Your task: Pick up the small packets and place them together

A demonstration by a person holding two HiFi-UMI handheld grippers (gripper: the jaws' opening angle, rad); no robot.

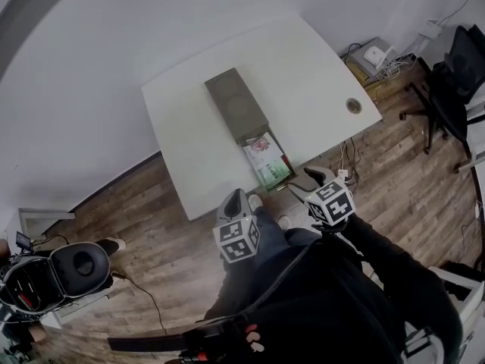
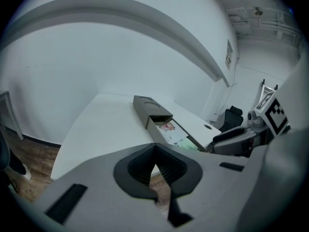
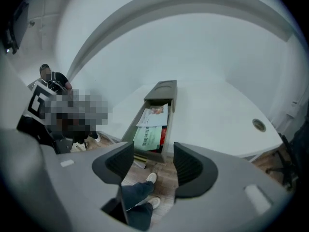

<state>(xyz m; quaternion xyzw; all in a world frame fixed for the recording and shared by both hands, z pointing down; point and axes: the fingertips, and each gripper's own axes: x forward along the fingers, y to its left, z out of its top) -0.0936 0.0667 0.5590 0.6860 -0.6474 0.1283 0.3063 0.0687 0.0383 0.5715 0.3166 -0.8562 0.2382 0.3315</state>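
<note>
left gripper closed, empty | right gripper wide, empty | 1 open box | 3 packets showing inside

Box sleeve lies mid-tabletop, running from the far side toward the near edge. Drawer juts from its near end and reaches that edge. Packets lie inside the drawer. Cable grommet sits on the tabletop, right of the box, well apart. Office chair stands on the floor beyond the right edge.

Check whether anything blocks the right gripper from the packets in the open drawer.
Nothing visible does. The right gripper, open and empty, faces the drawer, whose packets lie uncovered just ahead of its jaws.
</note>
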